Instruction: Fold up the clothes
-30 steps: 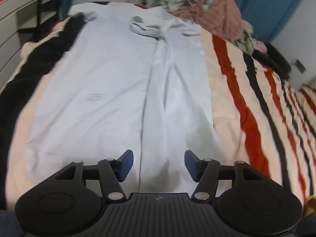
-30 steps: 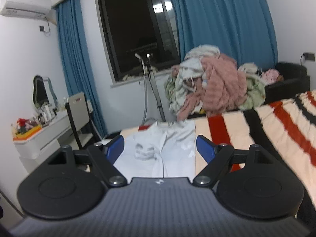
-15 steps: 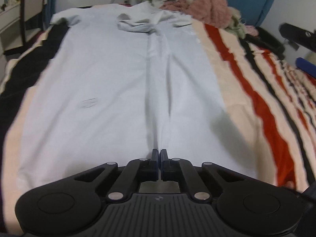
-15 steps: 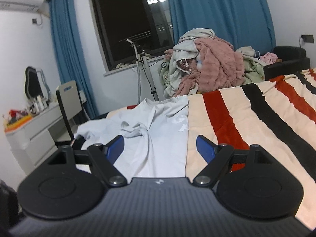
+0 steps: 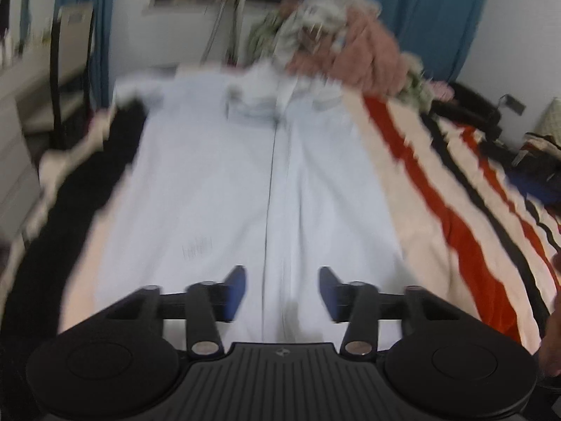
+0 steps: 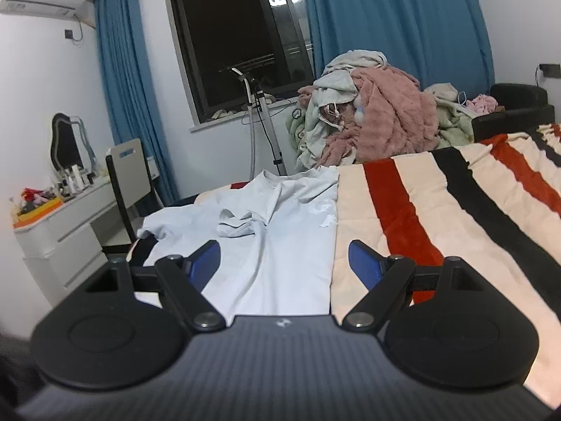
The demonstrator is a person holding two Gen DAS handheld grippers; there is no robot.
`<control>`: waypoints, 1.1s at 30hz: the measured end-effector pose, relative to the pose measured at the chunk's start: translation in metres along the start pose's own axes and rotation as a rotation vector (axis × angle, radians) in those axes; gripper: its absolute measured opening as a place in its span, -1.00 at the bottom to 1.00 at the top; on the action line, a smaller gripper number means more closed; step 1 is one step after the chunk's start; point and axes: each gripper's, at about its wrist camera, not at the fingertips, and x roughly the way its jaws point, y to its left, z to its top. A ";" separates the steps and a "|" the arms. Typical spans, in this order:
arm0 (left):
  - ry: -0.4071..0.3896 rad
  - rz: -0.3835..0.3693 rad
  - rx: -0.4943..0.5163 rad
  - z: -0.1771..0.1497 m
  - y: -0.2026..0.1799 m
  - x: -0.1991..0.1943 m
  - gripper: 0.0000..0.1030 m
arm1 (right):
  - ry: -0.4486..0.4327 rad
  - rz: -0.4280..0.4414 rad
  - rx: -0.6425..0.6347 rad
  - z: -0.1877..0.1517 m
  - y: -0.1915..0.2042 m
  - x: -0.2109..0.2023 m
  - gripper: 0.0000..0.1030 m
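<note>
A pale blue T-shirt (image 5: pixel 245 182) lies lengthwise on the striped bed, folded along a centre line, collar at the far end. The left wrist view is blurred. My left gripper (image 5: pixel 282 293) is open and empty over the shirt's near hem, astride the fold line. The shirt also shows in the right wrist view (image 6: pixel 280 245), with a sleeve bunched near the collar. My right gripper (image 6: pixel 284 263) is open and empty, above the shirt's right edge.
The bed cover (image 6: pixel 438 217) has red, black and cream stripes. A heap of clothes (image 6: pixel 371 119) sits past the bed's far end. A white desk (image 6: pixel 70 217) and a chair (image 6: pixel 126 172) stand to the left. A black armchair (image 6: pixel 515 105) is at the far right.
My left gripper was open, shut on the shirt's near hem at the fold line, and has now opened again and tilted up. My right gripper has lowered towards the shirt, staying open.
</note>
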 end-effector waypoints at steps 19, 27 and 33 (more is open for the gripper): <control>-0.099 0.062 -0.234 0.024 0.120 0.013 0.98 | 0.238 0.339 -0.445 0.021 0.176 0.253 0.58; -0.094 0.192 -0.401 0.026 0.183 0.063 0.97 | 0.314 0.426 -0.406 -0.005 0.313 0.416 0.57; -0.066 0.199 -0.414 0.015 0.201 0.086 0.97 | 0.344 0.316 -0.419 -0.020 0.353 0.491 0.50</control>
